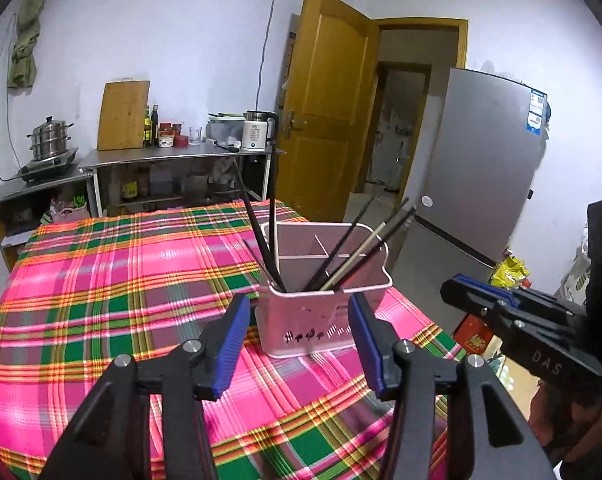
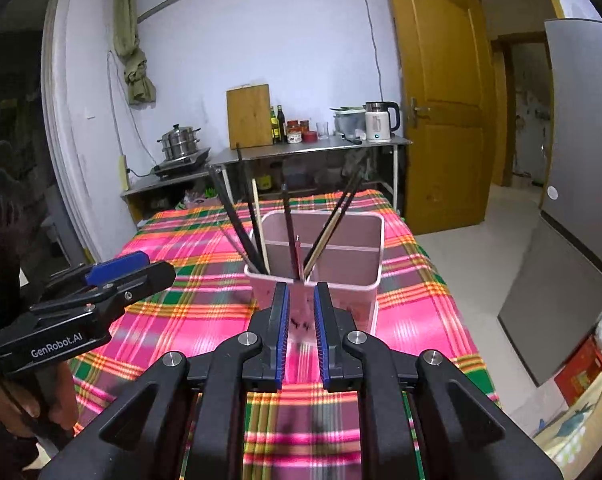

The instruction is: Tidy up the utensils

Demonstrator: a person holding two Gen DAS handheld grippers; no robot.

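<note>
A desk (image 1: pixel 101 280) under a pink plaid cloth (image 1: pixel 141 248) carries a pink holder (image 1: pixel 321 320) near its right edge, chopsticks (image 1: pixel 341 248) leaning out of its compartments. The left gripper (image 1: pixel 299 344) hovers just before the holder, its fingers (image 1: pixel 231 344) spread wide, nothing between them. The right gripper (image 2: pixel 301 334) faces the holder's near wall, fingers (image 2: pixel 281 336) narrowly parted, gripping nothing.

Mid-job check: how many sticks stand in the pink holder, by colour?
Dark sticks: 5
Light sticks: 2
Thin grey stick: 1
Total: 8 in the holder. A short reddish tip in the right wrist view may be one more, but I cannot tell.
</note>
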